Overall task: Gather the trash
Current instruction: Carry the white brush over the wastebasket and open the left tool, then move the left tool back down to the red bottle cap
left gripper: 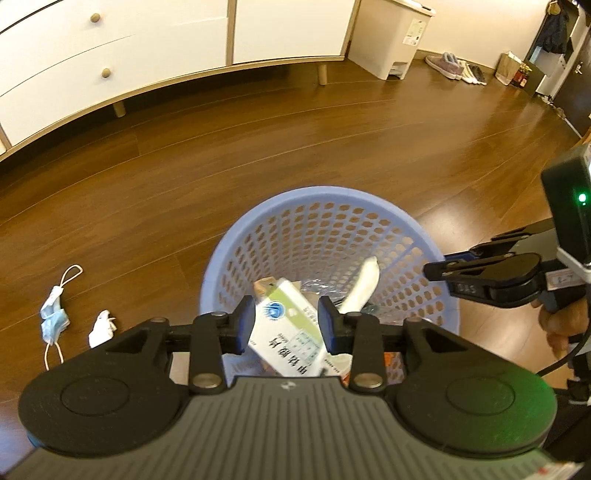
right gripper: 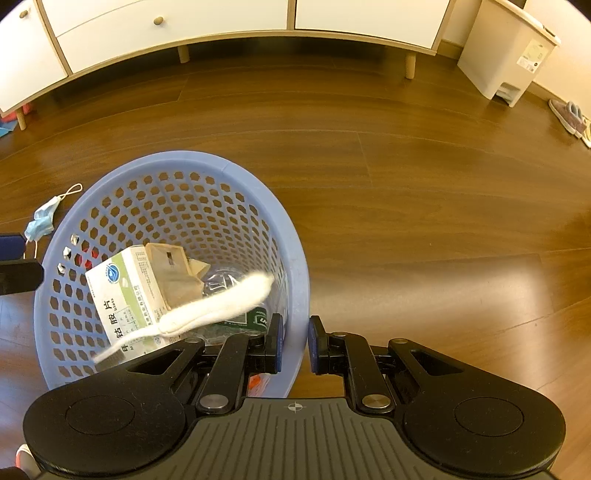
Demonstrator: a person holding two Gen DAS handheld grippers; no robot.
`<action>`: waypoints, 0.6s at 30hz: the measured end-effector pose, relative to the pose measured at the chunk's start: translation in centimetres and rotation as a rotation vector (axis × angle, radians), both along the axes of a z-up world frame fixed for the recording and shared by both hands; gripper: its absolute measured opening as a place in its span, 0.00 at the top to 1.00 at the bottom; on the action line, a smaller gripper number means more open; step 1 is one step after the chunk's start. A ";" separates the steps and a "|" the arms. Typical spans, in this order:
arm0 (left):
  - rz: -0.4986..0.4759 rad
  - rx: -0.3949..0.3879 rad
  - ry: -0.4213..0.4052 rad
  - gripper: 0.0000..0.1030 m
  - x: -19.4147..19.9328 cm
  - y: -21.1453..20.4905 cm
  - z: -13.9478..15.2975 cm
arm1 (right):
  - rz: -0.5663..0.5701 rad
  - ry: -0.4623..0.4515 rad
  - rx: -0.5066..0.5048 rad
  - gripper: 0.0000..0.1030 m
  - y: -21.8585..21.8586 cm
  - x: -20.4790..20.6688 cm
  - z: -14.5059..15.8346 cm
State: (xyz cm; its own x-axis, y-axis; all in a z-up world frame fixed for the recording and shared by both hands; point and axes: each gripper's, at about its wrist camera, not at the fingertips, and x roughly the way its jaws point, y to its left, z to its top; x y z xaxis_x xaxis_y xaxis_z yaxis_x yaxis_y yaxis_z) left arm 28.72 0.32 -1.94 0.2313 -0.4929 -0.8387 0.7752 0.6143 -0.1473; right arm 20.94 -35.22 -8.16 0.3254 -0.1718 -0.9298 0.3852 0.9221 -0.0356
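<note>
A blue perforated basket [left gripper: 306, 195] [right gripper: 173, 160] stands on the wooden floor and holds trash. Inside lie a white-and-green medicine box [left gripper: 291, 328] [right gripper: 122, 291], a brown carton [right gripper: 173, 273] and a long white, blurred item [left gripper: 364, 282] [right gripper: 221, 302]. My left gripper [left gripper: 287, 325] hangs open above the near rim, and the box shows loose between its fingers. My right gripper [right gripper: 295, 343] [left gripper: 443, 269] sits astride the basket's right rim, with its pads against the wall. A blue face mask [left gripper: 53, 317] [right gripper: 42, 218] and a white crumpled tissue [left gripper: 101, 326] lie on the floor left of the basket.
A white cabinet on wooden legs [left gripper: 155, 48] [right gripper: 221, 22] runs along the back wall. A beige pedal bin [left gripper: 391, 35] [right gripper: 506, 48] stands to its right, with shoes [left gripper: 454, 66] and paper bags [left gripper: 511, 68] beyond. A hand [left gripper: 561, 325] holds the right gripper.
</note>
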 end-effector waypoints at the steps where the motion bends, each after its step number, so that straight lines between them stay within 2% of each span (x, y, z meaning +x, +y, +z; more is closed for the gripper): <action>1: 0.006 0.004 -0.003 0.70 0.1 0.2 0.0 | 0.003 0.000 -0.001 0.90 0.1 0.1 0.0; 12: 0.083 0.070 -0.090 0.70 2.3 3.8 -0.7 | -0.001 -0.001 -0.001 0.90 0.1 0.1 0.0; 18: 0.160 0.135 -0.147 0.70 4.7 7.7 -2.6 | -0.045 -0.007 0.001 0.91 -0.8 0.1 0.4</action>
